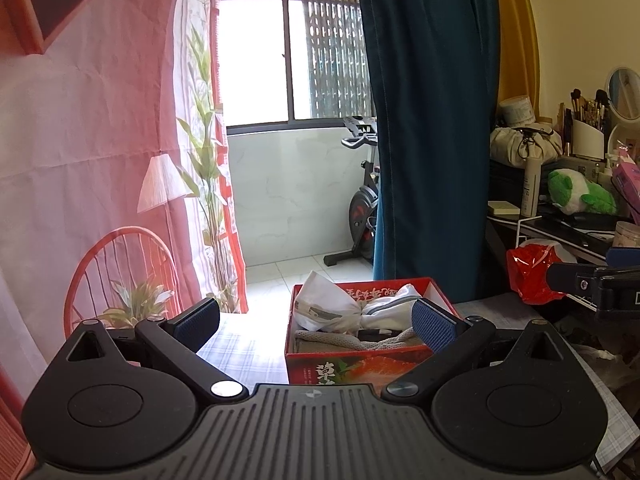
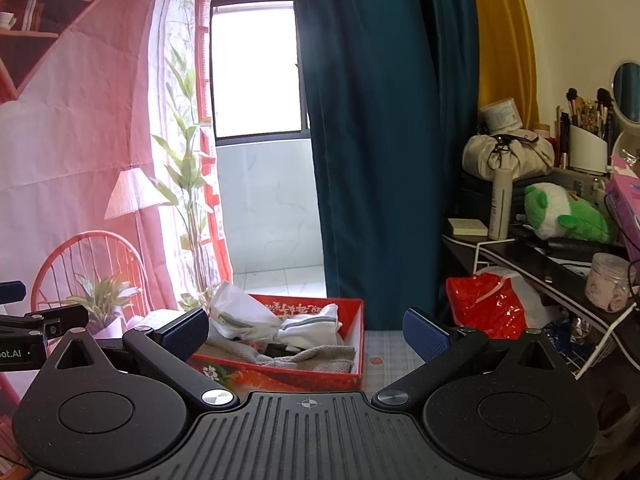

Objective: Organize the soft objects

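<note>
Left wrist view: the left claw (image 1: 316, 322) hangs released and empty before the red box (image 1: 360, 364) on the checked table (image 1: 240, 348), where white and grey soft cloths (image 1: 352, 312) already lie gathered. Right wrist view: the right claw (image 2: 306, 332), likewise spread wide and holding nothing, faces the same box, while the green plush toy (image 2: 568, 216) sits apart on the cluttered shelf (image 2: 532, 256), presumably awaiting collection.

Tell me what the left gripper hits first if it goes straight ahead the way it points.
Probably the white cloth bundle in the red cardboard box, straight ahead of the open left gripper; depth is unclear.
</note>
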`<state>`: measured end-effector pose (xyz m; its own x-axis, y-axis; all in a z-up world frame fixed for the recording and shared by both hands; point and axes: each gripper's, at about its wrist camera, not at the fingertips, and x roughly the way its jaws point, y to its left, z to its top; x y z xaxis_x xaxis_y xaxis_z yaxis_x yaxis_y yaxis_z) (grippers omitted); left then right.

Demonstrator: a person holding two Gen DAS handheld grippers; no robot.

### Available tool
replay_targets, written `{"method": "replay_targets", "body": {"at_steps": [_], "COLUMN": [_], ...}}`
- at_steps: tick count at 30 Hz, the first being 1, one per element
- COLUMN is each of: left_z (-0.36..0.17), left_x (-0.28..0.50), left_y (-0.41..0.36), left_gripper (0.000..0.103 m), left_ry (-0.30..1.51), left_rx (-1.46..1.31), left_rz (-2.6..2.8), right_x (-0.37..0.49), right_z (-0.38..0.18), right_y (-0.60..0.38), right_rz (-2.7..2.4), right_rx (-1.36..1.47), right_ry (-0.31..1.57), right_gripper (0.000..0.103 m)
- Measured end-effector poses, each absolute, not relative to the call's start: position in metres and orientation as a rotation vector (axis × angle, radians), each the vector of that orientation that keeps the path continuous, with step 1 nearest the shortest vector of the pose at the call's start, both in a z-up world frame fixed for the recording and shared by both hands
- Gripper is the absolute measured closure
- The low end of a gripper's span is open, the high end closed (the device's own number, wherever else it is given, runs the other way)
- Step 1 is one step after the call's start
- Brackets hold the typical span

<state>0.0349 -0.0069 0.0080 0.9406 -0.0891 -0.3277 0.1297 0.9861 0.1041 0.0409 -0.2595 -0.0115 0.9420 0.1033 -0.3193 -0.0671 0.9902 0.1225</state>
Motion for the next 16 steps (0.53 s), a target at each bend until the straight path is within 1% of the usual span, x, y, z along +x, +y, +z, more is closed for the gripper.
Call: {"method": "replay_targets", "body": {"at_steps": [16], "left_z": [0.0048], "left_x": [0.0332], "left_y": [-0.0109], "left_gripper": [0.0], "left_ry": [0.334], "left_rx": [0.122], "left_rz": [-0.132], "right_x": [0.0407], "right_z": [-0.0117], "right_y": [-0.2562], "right_rz": [0.095], "right_rx": [0.099], "right_ry": [0.334], "right_gripper": [0.0]}}
